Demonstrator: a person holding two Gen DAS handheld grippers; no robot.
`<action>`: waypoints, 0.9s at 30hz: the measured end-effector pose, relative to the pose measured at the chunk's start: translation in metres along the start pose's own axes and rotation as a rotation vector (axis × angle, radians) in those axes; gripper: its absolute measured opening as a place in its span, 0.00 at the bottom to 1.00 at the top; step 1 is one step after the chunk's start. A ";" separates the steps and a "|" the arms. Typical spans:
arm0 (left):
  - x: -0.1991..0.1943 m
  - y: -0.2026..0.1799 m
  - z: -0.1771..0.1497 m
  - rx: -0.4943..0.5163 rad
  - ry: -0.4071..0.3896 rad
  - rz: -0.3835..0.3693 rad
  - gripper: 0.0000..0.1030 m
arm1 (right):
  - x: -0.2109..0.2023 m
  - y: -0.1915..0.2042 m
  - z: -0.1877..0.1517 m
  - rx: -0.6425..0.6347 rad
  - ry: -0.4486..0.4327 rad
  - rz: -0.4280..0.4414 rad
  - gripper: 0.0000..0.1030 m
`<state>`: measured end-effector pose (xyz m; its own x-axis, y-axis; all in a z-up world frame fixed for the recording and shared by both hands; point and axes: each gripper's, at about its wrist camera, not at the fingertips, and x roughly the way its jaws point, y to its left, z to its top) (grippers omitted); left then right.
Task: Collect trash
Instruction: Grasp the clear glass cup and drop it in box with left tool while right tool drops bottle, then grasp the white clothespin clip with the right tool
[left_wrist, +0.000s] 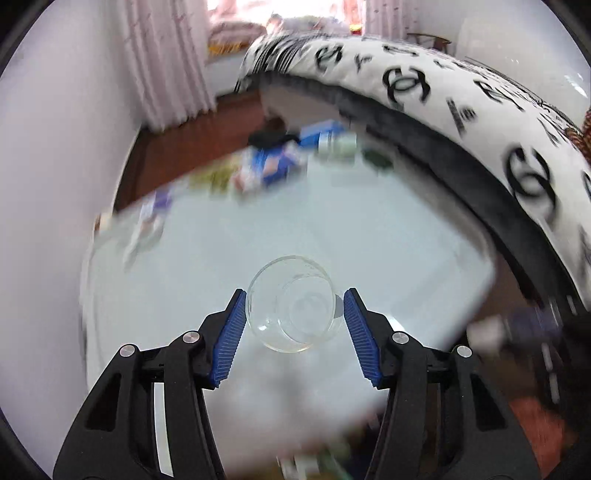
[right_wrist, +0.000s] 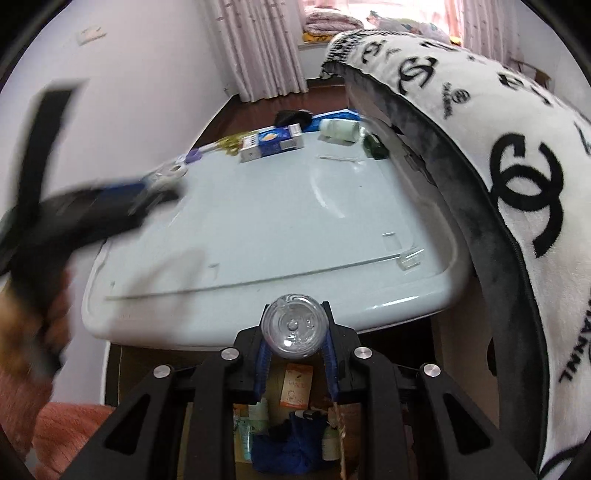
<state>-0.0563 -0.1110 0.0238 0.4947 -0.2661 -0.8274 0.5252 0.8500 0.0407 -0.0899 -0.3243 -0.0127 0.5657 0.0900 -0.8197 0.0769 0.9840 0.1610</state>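
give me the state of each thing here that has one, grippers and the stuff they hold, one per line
left gripper: jaws wide, each pad at a side of the glass cup; grip unclear
glass cup: clear, empty, mouth toward the camera
right gripper: shut on the clear bottle
clear bottle: held end-on, looks empty
blue and white box: lying flat on the white top, closed
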 end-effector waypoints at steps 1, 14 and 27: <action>-0.008 0.006 -0.024 -0.039 0.036 -0.002 0.51 | -0.002 0.007 -0.004 -0.013 0.003 -0.003 0.23; 0.055 0.014 -0.228 -0.341 0.613 -0.118 0.76 | 0.060 0.060 -0.120 -0.091 0.356 -0.017 0.72; 0.083 0.005 -0.244 -0.384 0.729 -0.124 0.79 | 0.070 0.048 -0.123 -0.137 0.322 -0.172 0.86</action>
<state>-0.1814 -0.0175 -0.1817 -0.1927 -0.1197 -0.9739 0.2085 0.9649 -0.1598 -0.1474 -0.2520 -0.1303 0.2653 -0.0559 -0.9625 0.0251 0.9984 -0.0511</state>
